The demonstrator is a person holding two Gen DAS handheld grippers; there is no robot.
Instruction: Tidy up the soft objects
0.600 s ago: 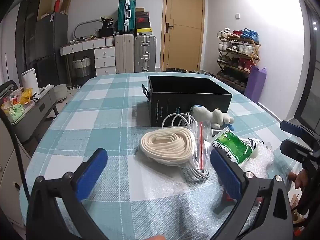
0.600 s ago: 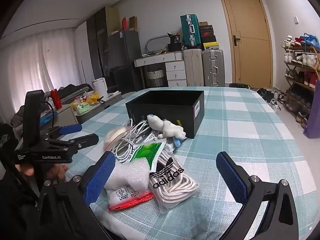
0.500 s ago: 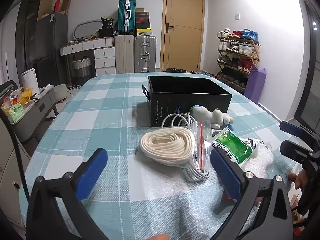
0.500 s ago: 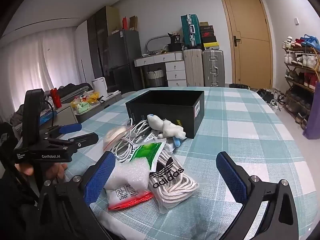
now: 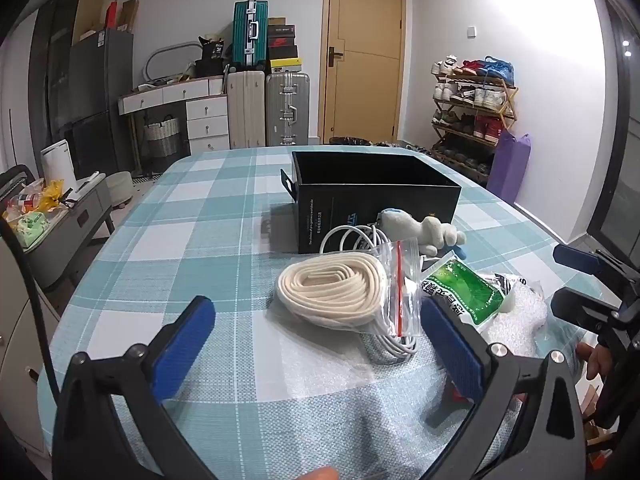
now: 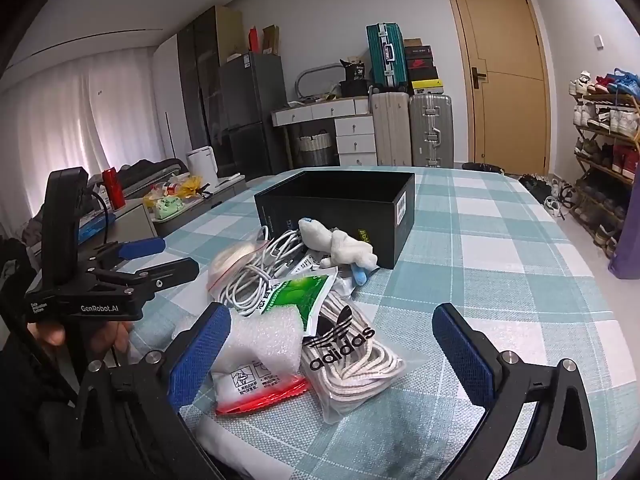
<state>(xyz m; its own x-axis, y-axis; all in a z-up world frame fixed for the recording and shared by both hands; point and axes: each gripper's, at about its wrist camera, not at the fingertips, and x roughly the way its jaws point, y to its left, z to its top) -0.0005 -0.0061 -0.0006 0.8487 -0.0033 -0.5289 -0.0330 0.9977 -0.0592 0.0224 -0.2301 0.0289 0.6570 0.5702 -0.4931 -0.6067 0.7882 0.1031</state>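
An open black box stands mid-table. In front of it lies a pile: a white plush toy, a coiled white cable, a bagged coil of cream cord, a green packet, white foam wrap and a bagged adidas rope. My left gripper hovers open just short of the cream cord. My right gripper hovers open over the foam and rope bag. Nothing is gripped.
The table carries a teal-and-white checked cloth. A hand holds the left gripper at the table's left side. Suitcases, drawers, a door and a shoe rack stand beyond the far edge.
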